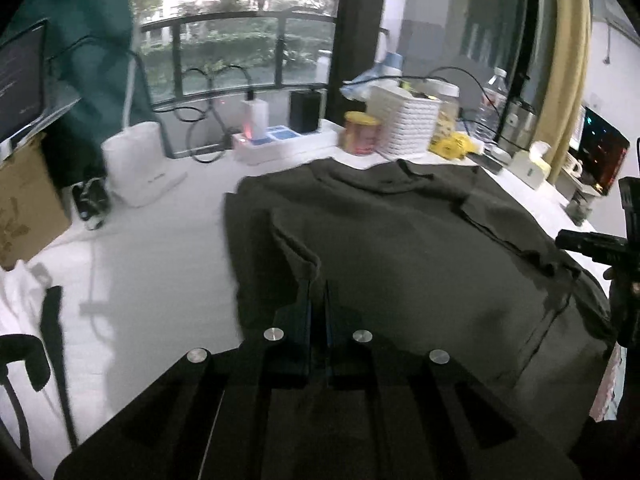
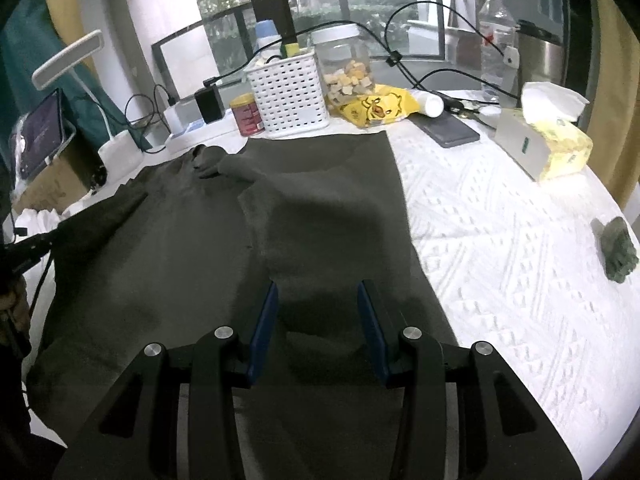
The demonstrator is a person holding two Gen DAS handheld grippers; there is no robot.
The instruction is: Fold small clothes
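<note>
Two tools work over a dark olive garment (image 2: 168, 240) spread flat on the white surface (image 2: 500, 240). Left tool (image 1: 318, 284) is clenched on a raised fold at the garment's left edge. Right tool (image 2: 318, 300) hangs released, jaws apart above the cloth.

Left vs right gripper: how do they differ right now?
The left gripper has its jaws closed together, pinching a fold of the dark garment; the right gripper has its jaws apart, hovering over the garment with nothing pinched. The left is at the garment's left edge; the right is nearer its right edge. Both have blue pads and angle down at the cloth.
</note>
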